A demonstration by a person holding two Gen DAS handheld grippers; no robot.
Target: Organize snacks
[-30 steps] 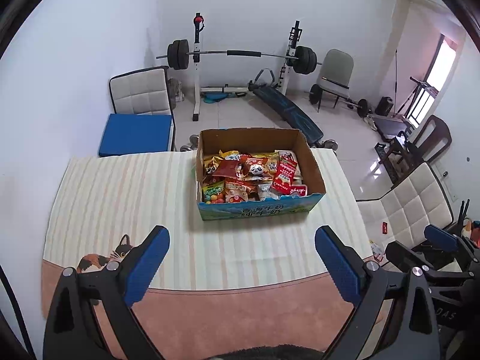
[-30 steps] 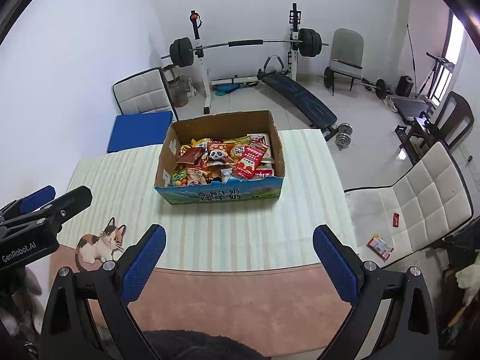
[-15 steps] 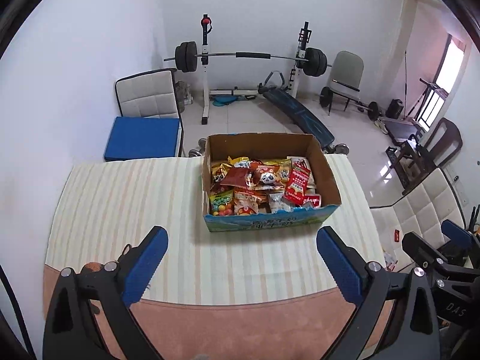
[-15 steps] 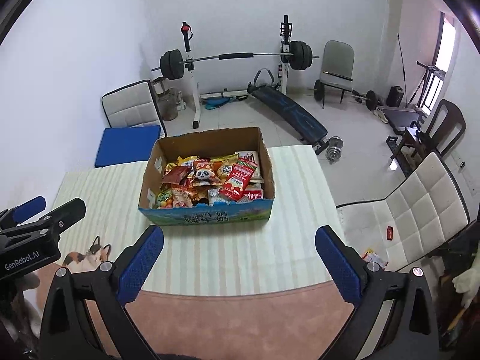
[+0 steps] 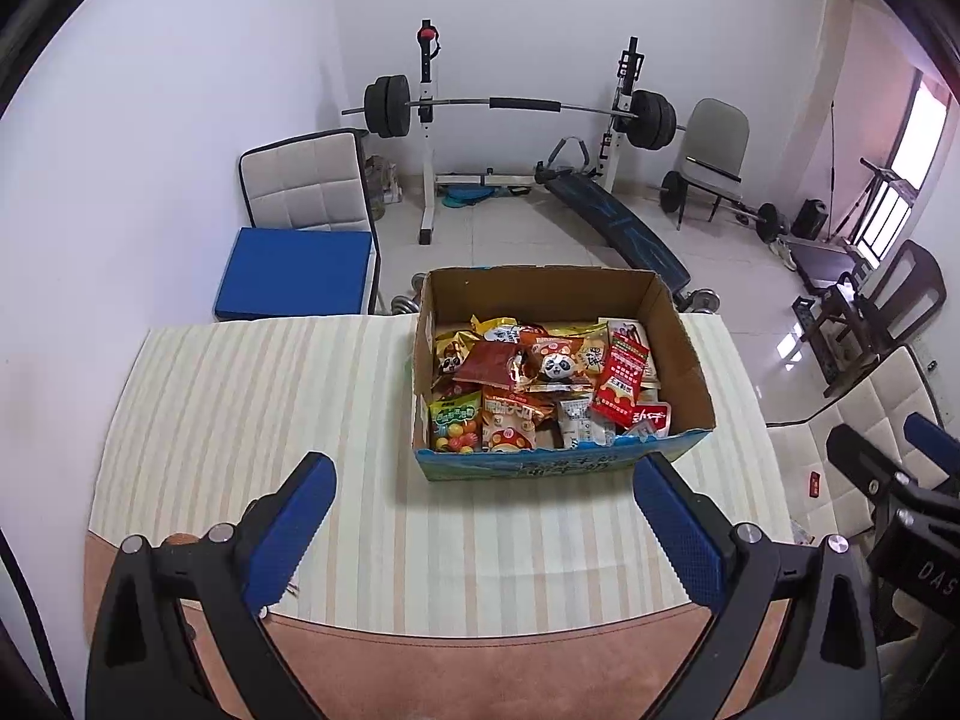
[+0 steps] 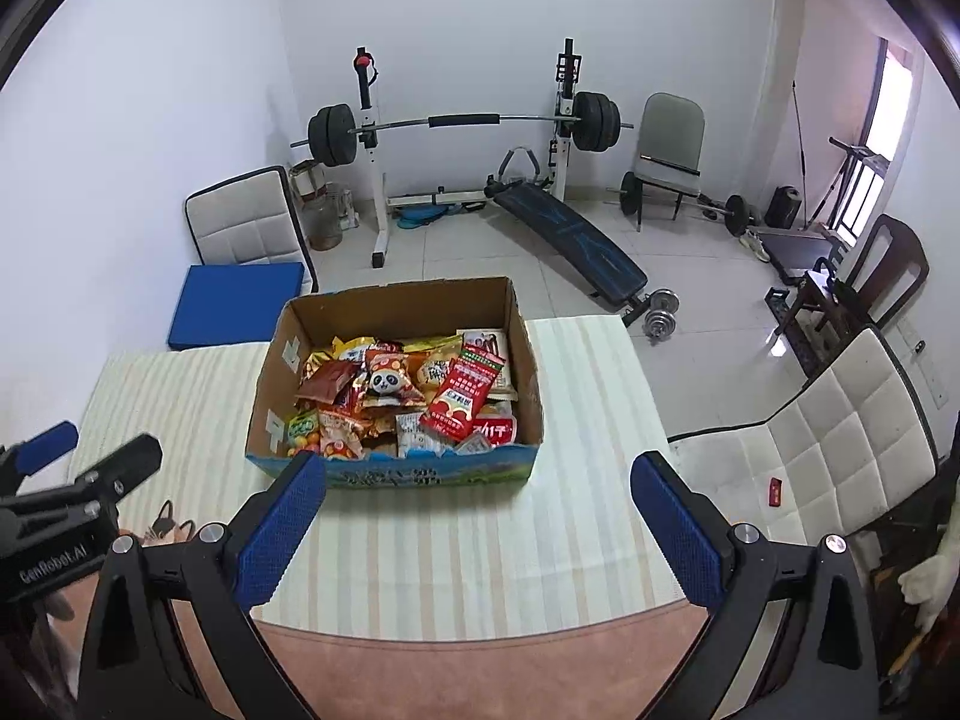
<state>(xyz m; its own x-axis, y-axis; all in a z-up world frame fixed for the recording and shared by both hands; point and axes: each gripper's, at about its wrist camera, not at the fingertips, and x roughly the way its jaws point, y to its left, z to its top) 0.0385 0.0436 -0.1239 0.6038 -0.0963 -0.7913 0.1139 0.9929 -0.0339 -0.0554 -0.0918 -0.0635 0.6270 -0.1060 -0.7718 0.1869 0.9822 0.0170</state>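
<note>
Cardboard walls frame the snack box [image 5: 690, 354], which sits on the striped cloth [image 5: 240, 396] covering our worktop [image 5: 480, 672], toward the far edge. We see it packed with bright packets: a panda packet [image 5: 555, 363] near the middle, a red packet [image 5: 624, 381] lying tilted to its right, and a green candy packet [image 5: 456, 420] at the near left corner. Our left claw [image 5: 480, 540] hovers over the near part of the cloth with its blue pads [image 5: 288, 534] spread wide, holding nothing. Our right claw [image 6: 474, 534] is likewise spread and empty, its left pad [image 6: 279, 534] overlapping the box's printed front wall in view, though we cannot tell whether they touch. Beyond the worktop stand a barbell rack [image 6: 462, 120] and a padded chair [image 6: 840, 444].
</note>
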